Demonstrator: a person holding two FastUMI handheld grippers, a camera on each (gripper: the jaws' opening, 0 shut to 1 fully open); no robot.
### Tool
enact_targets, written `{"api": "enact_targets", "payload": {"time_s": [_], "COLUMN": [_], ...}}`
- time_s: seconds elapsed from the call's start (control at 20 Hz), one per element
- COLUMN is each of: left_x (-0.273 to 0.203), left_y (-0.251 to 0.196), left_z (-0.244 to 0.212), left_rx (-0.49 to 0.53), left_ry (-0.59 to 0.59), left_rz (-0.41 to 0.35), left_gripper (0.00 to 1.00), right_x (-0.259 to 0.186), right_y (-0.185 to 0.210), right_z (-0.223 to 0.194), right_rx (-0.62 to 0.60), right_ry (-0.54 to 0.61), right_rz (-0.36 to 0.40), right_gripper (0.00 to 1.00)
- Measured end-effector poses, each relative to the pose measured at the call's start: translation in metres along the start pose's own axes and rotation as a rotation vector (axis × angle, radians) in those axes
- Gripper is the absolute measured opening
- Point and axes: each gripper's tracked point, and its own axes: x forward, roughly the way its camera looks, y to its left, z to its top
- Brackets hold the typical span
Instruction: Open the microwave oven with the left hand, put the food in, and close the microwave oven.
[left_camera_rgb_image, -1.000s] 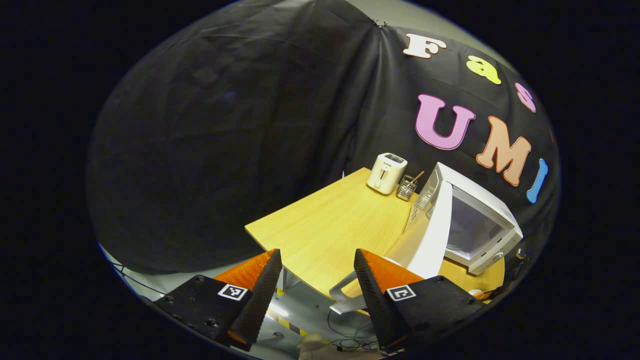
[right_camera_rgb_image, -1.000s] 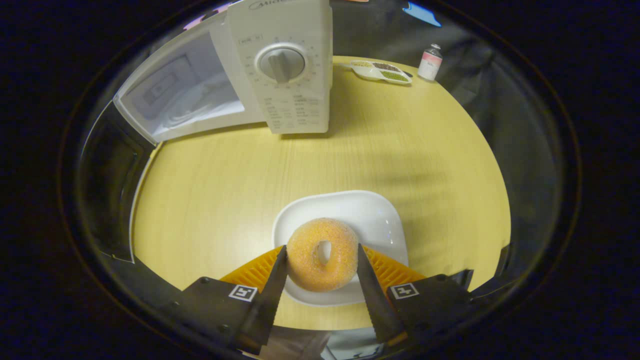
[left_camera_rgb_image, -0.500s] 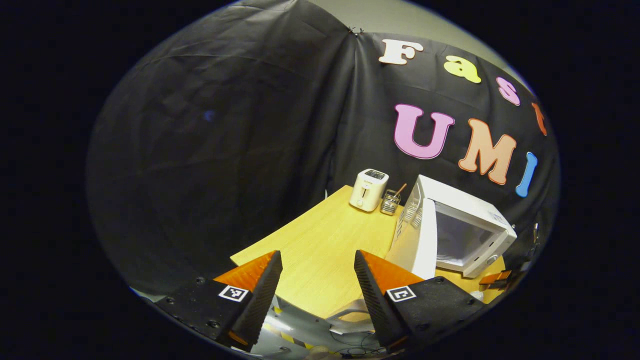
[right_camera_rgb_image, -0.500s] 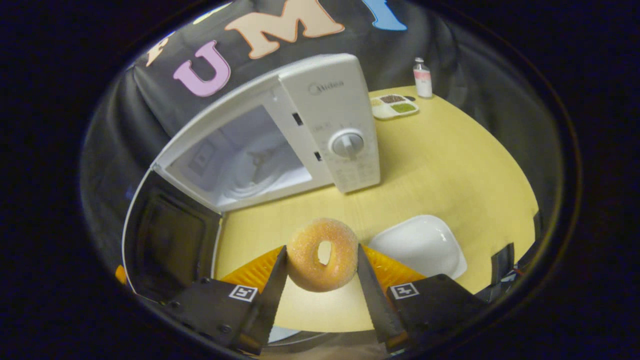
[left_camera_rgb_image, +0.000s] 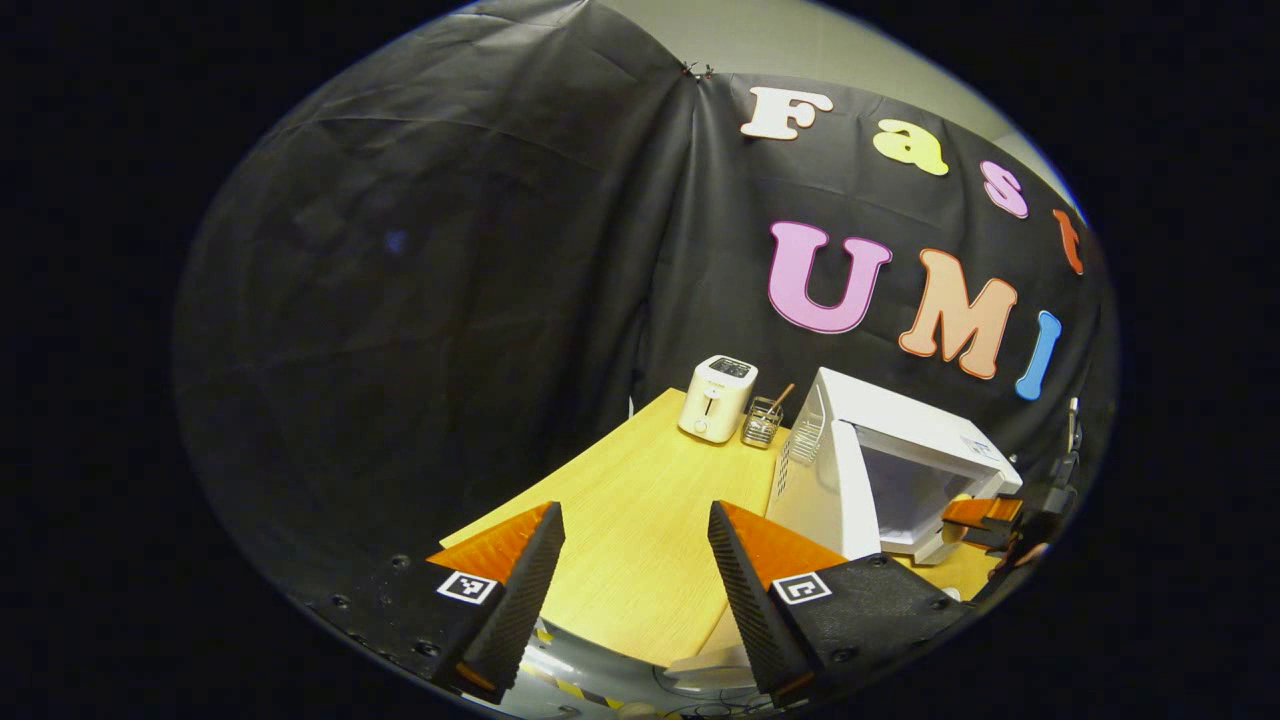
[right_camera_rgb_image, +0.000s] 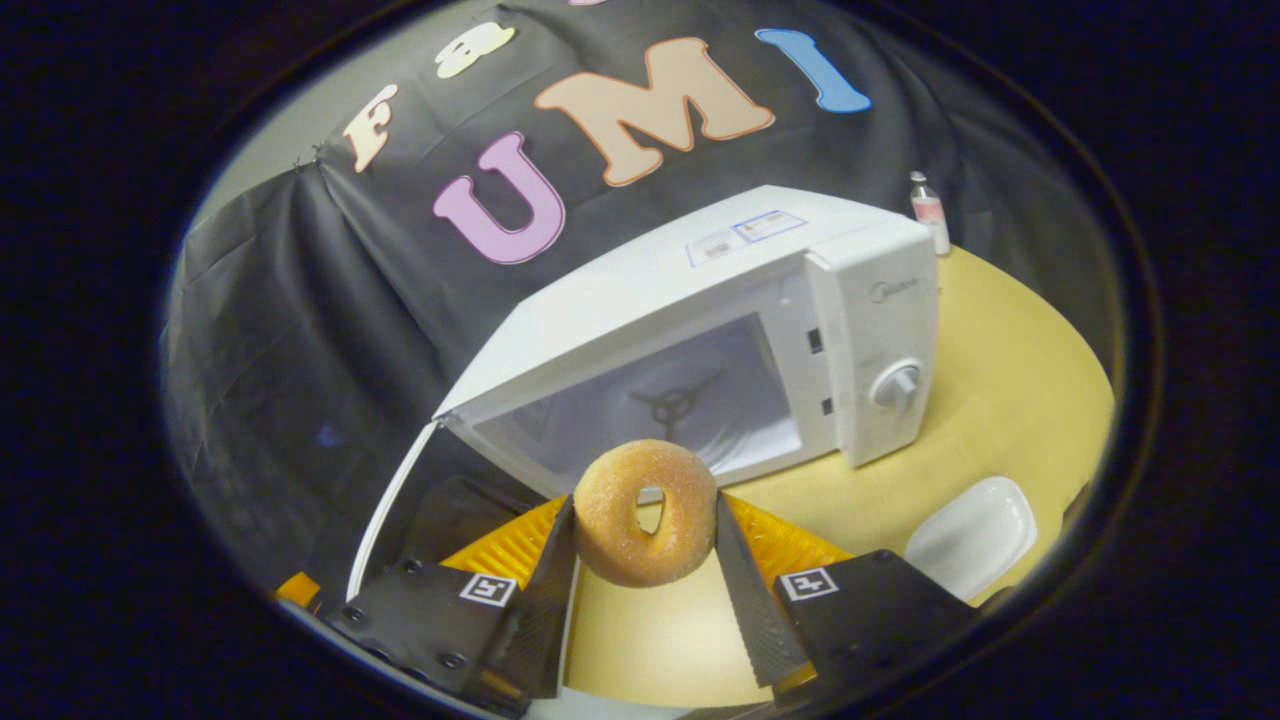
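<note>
While right gripper (right_camera_rgb_image: 645, 540) fingers clamp the doughnut (right_camera_rgb_image: 646, 512), left gripper (left_camera_rgb_image: 630, 570) fingers gape beside a toaster (left_camera_rgb_image: 712, 398).

I've lifted the doughnut (right_camera_rgb_image: 646, 512) clear off the white plate (right_camera_rgb_image: 972, 533) (which now sits off to my right) and I'm bringing it up level with the open microwave (right_camera_rgb_image: 740, 340) cavity. My left gripper (left_camera_rgb_image: 632, 572) is backing away; the microwave shrinks in the left gripper view.
</note>
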Motion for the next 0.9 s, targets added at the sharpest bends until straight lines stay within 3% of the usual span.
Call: {"api": "enact_targets", "payload": {"time_s": [0.1,0.45,0.9], "left_x": [0.001,0.01,0.023], "left_y": [-0.003,-0.007,-0.011], "left_z": [0.0,-0.004,-0.017], "left_rx": [0.006,0.016,0.044], "left_ry": [0.005,0.034,0.1], "left_rz": [-0.009,-0.025,-0.044], "left_gripper": [0.85,0.85,0.85], "right_x": [0.02,0.096,0.155], "right_y": [0.008,-0.009,-0.022], "right_z": [-0.001,-0.004,-0.002], "right_rx": [-0.007,-0.038,0.115], "right_ry": [-0.026,-0.134,-0.204], "right_rz": [0.002,-0.125,-0.223], "right_gripper": [0.74,0.74,0.77]}}
